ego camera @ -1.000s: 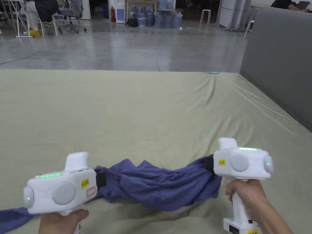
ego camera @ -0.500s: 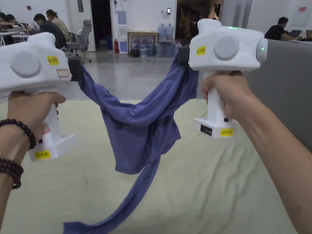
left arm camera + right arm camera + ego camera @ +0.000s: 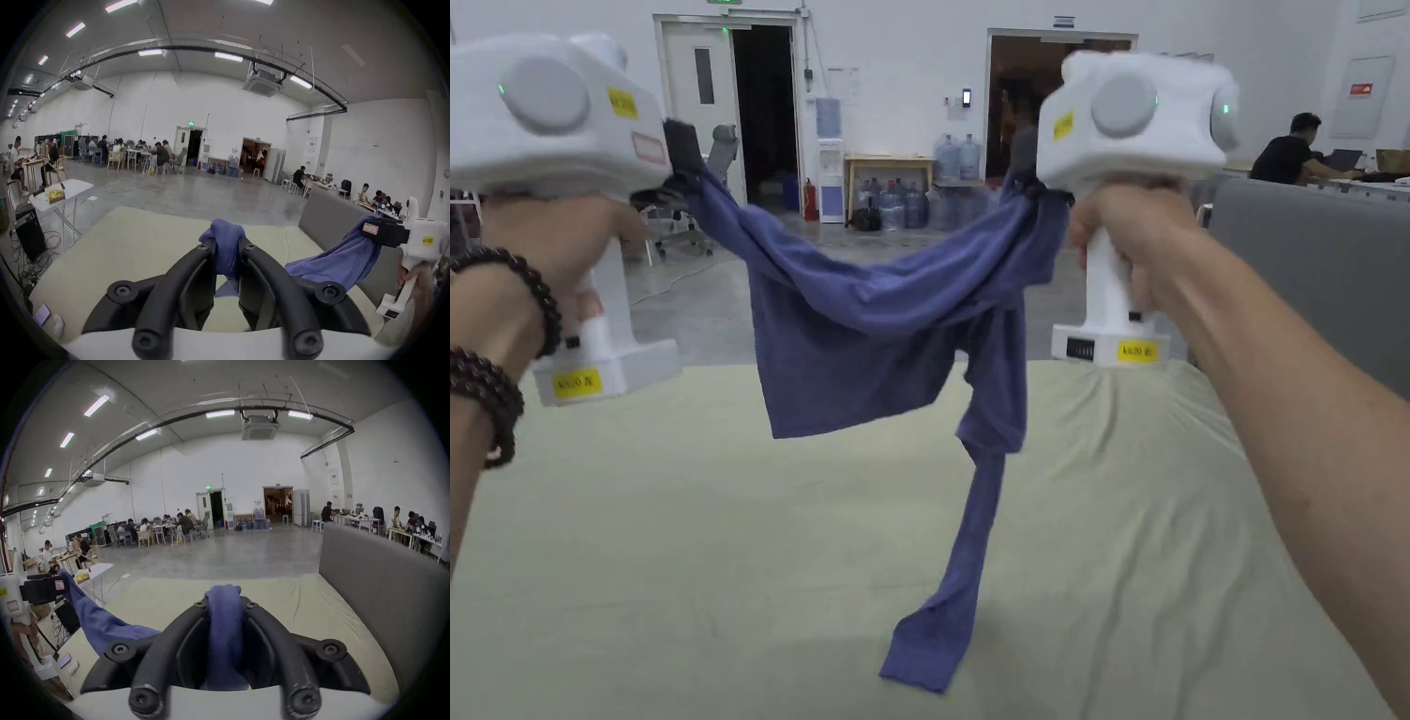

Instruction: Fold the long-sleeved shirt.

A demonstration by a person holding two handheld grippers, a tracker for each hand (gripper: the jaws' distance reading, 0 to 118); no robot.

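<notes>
The surface (image 3: 684,525) is a wide pale-green sheeted pad, with a grey partition (image 3: 1312,272) along its right edge and a big hall behind: concrete floor, 2 doorways, water jugs (image 3: 956,157), people at tables. Both tools are clamped on the blue long-sleeved shirt (image 3: 862,328), left tool (image 3: 225,246) and right tool (image 3: 225,603), holding it up bunched, 1 sleeve end touching the surface. Collar and other sleeve are lost in the folds.

Soft matt blue knit shirt (image 3: 862,328); smooth white plastic gripper (image 3: 682,150) shells; matt pale-green cloth sheet (image 3: 684,525); glossy grey floor (image 3: 853,272)
</notes>
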